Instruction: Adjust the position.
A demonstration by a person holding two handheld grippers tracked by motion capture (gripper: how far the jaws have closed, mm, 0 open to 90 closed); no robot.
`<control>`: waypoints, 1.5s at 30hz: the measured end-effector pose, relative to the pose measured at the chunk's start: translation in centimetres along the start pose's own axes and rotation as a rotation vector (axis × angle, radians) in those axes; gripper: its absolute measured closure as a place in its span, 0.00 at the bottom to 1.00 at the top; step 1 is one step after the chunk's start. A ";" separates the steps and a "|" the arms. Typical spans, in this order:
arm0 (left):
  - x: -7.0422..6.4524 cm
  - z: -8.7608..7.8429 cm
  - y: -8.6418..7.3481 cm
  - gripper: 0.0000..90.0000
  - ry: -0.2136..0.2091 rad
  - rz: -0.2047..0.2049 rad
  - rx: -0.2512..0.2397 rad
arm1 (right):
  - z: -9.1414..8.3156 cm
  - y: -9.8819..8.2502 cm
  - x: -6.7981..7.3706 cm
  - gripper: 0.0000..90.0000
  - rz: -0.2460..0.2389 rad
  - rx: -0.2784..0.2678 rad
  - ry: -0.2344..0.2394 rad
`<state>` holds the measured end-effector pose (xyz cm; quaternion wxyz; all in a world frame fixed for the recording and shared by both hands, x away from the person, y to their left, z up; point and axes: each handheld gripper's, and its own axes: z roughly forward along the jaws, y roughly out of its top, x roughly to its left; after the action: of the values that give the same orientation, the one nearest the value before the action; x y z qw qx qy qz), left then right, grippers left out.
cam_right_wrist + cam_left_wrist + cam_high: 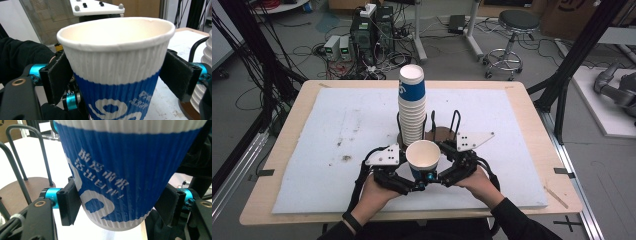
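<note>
The wooden table point(532, 165), covered by a white foam mat point(337, 135), fills the middle of the high view. Just above its centre rises a tall stack of ribbed blue-and-white paper cups point(412, 105), set in a black wire rack on a round brown base point(443, 131). Just below the stack, at lower centre, a single ribbed blue-and-white paper cup point(423, 159) is held off the mat between both grippers.

The left gripper point(120, 206) has its jaws clenched on the cup's lower body. The right gripper point(116, 72) has its jaws released on either side, just below the rim; its left pad looks close to the wall, perhaps brushing it.

The risks, by judgement: with one low grip, the cup may tilt or slip. A hard squeeze could crease the thin wall. A careless swing could knock over the nearby stack.
</note>
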<state>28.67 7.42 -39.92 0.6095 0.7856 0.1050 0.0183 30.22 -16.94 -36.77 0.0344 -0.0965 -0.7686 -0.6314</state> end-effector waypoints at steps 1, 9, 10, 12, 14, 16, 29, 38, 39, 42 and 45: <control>0.0 0.0 0.0 0.33 0.003 0.005 0.012 | 0.0 0.0 0.1 0.18 -0.001 -0.006 -0.006; 0.1 -0.3 0.0 0.33 0.009 0.010 0.020 | -0.1 0.0 -0.1 0.23 0.003 -0.022 0.000; 0.1 -0.3 0.0 0.33 0.008 0.011 0.014 | -0.1 0.0 -0.1 0.23 0.003 -0.022 0.000; 0.0 -0.2 0.0 0.32 0.008 0.012 -0.004 | -0.2 0.0 -0.1 0.23 0.009 -0.035 0.004; 0.0 -0.2 0.1 0.25 0.015 0.017 -0.014 | -0.4 0.0 -0.1 0.24 0.009 -0.044 -0.001; 0.0 -0.2 0.2 0.23 0.017 0.015 -0.026 | -0.7 0.1 -0.1 0.24 0.006 -0.049 -0.009; 0.6 -1.3 0.2 0.17 0.043 -0.002 -0.052 | -2.0 0.2 -0.5 0.25 -0.015 -0.051 -0.075; 0.9 -3.0 0.3 0.16 0.079 -0.003 -0.072 | -2.4 0.3 -0.8 0.25 -0.029 -0.043 -0.103; 0.9 -3.2 0.3 0.16 0.086 -0.003 -0.069 | -2.4 0.3 -0.8 0.25 -0.034 -0.041 -0.106; 1.0 -3.8 0.2 0.16 0.108 -0.003 -0.061 | -2.6 0.3 -1.0 0.25 -0.033 -0.041 -0.114; 1.0 -4.6 0.1 0.16 0.135 -0.002 -0.056 | -2.7 0.3 -1.1 0.25 -0.035 -0.037 -0.120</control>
<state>28.97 11.99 -38.75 0.6228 0.7651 0.1461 0.0737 31.14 -19.61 -36.10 -0.0246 -0.1216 -0.7590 -0.6391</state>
